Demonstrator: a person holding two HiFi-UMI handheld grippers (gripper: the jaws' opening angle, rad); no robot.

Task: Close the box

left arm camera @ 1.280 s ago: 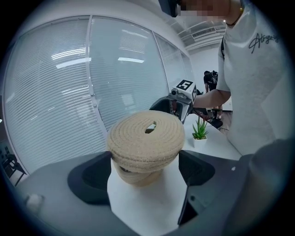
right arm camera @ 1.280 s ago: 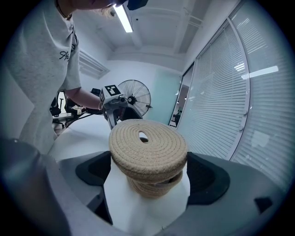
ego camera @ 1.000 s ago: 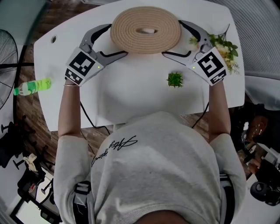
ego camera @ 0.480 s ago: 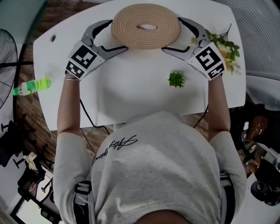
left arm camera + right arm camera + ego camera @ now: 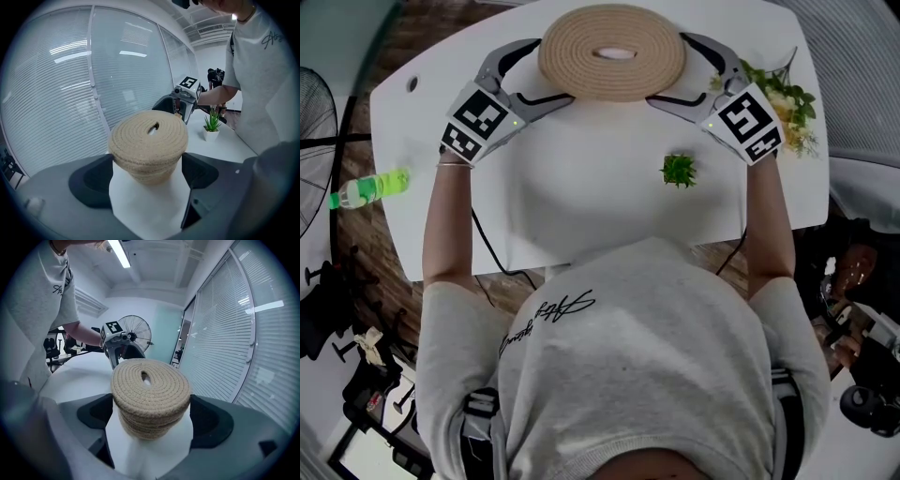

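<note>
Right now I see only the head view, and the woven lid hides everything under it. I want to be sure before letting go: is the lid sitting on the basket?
Observer: Yes. In the left gripper view the woven lid rests on the rope basket, with no gap showing under its rim.
Operator: Is it level, or cocked on the other side?
Observer: The right gripper view shows it lying level, its rim overhanging the basket wall on both sides.
</note>
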